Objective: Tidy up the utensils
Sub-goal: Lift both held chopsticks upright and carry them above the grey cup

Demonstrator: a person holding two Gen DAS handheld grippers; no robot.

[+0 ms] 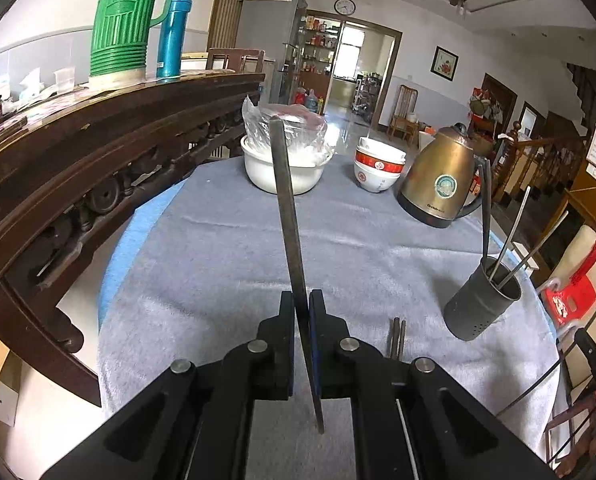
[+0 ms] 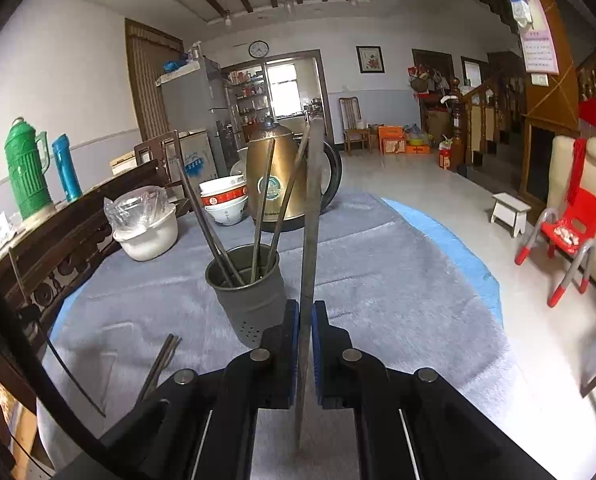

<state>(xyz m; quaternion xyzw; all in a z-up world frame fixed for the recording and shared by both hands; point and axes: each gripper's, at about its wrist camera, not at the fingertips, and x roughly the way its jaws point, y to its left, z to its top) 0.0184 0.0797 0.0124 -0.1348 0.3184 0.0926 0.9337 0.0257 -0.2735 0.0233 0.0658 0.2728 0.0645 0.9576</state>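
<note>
Chopsticks clamped in both tools above the grey bench

Grey fleecy cloth [image 1: 225, 264] covers the bench, with a blue layer showing at its curved edge. A dark carved wooden sideboard [image 1: 97, 152] runs along one side and carries a green thermos jug [image 1: 123, 20] and a blue flask [image 1: 173, 36]. Beyond the bench lies a pale tiled floor, a fridge, a wall clock [image 1: 344, 6] over a doorway, a wooden staircase and a small red chair [image 2: 570, 224].

At the far end of the bench stand a white bowl [image 1: 283, 170] with clear plastic film bunched over it, a stack of white bowls with red bands [image 1: 379, 166], and a brass-coloured electric kettle [image 1: 442, 180]. Nearer in, a grey metal utensil holder [image 2: 249, 288] with small holes low on its wall stands upright; several metal chopsticks lean inside it, fanned out against the rim. Two more chopsticks [image 2: 161, 360] lie flat on the cloth just beside the holder.

The left tool [image 1: 302, 344] is clenched on a single metal chopstick [image 1: 285, 184] that sticks forward past its pads. The right tool [image 2: 306, 352] is likewise clenched on its own chopstick [image 2: 314, 184], close to the holder.
</note>
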